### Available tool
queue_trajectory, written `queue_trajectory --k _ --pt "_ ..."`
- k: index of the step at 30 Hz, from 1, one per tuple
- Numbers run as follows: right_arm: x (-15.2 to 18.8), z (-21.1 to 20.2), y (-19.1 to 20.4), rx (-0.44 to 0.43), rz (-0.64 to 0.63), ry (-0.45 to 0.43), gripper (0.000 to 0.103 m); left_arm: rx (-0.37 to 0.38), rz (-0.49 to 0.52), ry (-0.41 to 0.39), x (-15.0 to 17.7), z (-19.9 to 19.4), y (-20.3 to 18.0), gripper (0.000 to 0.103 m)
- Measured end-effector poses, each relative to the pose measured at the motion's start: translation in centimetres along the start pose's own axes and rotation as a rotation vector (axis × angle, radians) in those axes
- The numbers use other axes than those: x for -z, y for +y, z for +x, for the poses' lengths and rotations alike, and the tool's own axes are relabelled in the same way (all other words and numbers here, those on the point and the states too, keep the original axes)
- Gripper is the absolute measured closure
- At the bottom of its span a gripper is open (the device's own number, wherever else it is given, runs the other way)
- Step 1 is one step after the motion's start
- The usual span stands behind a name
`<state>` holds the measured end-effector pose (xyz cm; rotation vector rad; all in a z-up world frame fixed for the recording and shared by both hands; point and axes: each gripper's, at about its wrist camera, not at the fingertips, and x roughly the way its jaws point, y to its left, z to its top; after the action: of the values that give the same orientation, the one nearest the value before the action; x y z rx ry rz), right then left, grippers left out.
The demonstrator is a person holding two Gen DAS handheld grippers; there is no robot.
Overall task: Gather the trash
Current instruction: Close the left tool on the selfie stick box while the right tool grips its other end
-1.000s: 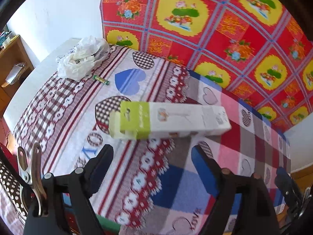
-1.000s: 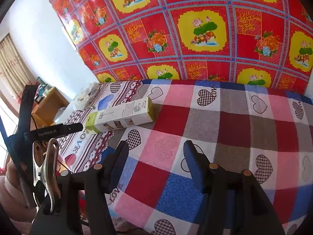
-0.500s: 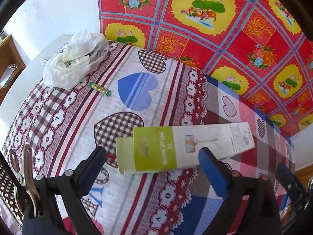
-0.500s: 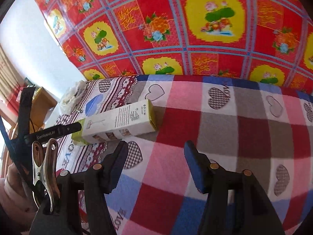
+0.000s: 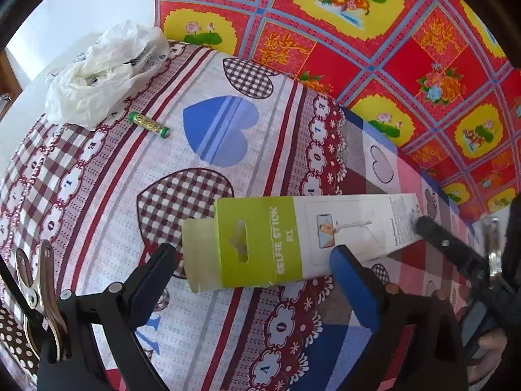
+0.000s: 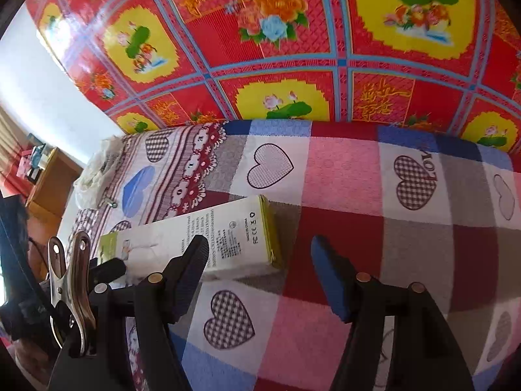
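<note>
1. A heart-patterned bedspread (image 5: 228, 137) covers the bed, with maroon check at the left of the frame and pink, grey and blue squares at the right.
2. A red and yellow flowered wall covering (image 6: 293, 49) fills the top of the frame.
3. A wooden cabinet (image 6: 52, 179) stands at the left edge, beside a white wall (image 5: 81, 9).

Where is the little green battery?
In the left wrist view, the battery lies on the bedspread at upper left, just below the crumpled white bag and left of the blue heart.
</note>
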<state>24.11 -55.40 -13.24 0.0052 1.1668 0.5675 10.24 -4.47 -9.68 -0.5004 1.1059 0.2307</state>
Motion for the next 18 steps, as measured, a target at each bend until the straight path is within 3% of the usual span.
queue_trajectory --k 9,14,18 --pt "-0.6 2.1 0.3 -0.024 0.012 0.026 0.03 0.052 -0.046 0.024 -0.6 0.7 0.4 0.007" --pt "-0.7 3.0 1.0 -0.072 0.015 0.051 0.03 0.087 -0.013 0.032 -0.8 0.9 -0.2 0.015" --pt "-0.7 3.2 1.5 -0.059 0.008 0.053 0.026 0.106 -0.003 0.039 -0.8 1.0 -0.6 0.021"
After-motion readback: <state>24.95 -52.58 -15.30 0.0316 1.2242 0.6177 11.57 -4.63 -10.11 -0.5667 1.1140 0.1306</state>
